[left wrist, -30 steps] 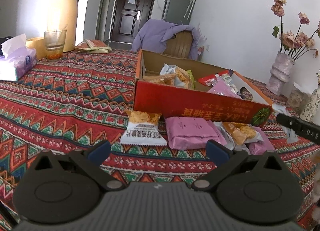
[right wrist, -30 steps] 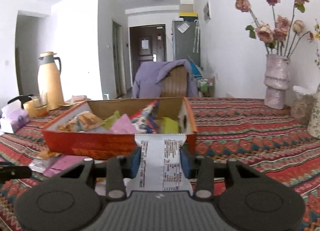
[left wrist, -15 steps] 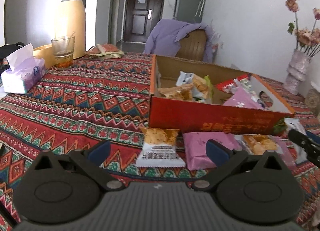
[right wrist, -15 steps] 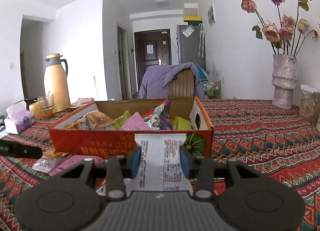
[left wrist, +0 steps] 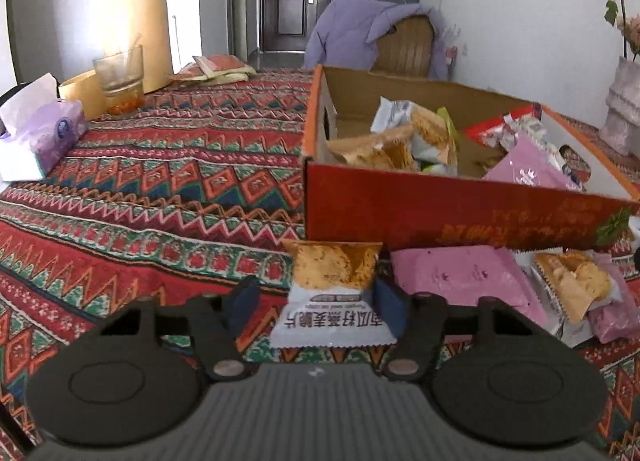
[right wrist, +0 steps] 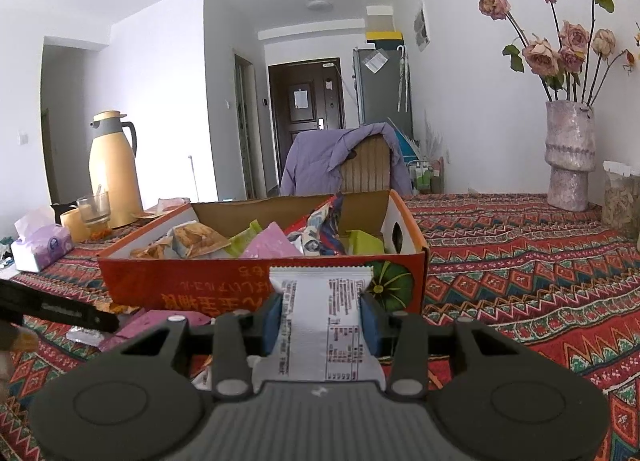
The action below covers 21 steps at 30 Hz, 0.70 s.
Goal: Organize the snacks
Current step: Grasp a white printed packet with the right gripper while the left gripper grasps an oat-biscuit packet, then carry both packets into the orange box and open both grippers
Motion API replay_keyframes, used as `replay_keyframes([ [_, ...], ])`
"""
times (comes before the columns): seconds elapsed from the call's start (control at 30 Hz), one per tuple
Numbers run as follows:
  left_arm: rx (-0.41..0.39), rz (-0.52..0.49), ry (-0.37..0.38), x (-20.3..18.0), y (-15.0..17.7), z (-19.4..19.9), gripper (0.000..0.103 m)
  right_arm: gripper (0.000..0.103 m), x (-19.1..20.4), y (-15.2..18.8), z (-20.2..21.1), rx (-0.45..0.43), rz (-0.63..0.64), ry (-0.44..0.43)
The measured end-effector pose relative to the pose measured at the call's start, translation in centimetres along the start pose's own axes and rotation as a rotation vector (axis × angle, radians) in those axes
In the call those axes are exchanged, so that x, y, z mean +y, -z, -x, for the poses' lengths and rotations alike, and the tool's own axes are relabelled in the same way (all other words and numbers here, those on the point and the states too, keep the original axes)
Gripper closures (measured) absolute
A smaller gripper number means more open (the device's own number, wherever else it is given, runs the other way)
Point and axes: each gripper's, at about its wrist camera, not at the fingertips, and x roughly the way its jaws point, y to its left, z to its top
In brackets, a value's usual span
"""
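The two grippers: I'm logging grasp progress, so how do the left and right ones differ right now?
The right gripper is clamped on a white packet, lifted before the red box; the left gripper is open, straddling an oat-crisp packet lying on the tablecloth. The right shows printed back text, the left the picture side. Both face the box.

Left tool sits low with its blue pads spread wide, right pad touching a snack packet, left pad clear of it. Right tool is clamped on a white packet, held level.
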Motion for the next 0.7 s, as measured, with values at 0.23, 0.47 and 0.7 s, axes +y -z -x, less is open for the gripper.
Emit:
replay_keyframes([
  [0.23,-0.009,0.001,0.032,-0.1,0.3,0.1,0.056,0.063,0.0,0.0,0.1,-0.005,0.002,0.000],
  [0.47,-0.048,0.006,0.049,0.4,0.7,1.6,0.057,0.063,-0.1,0.0,0.2,-0.014,-0.007,0.003],
  [0.7,-0.098,-0.001,0.089,1.0,1.5,4.3,0.057,0.063,0.0,0.0,0.5,-0.033,0.002,0.009],
])
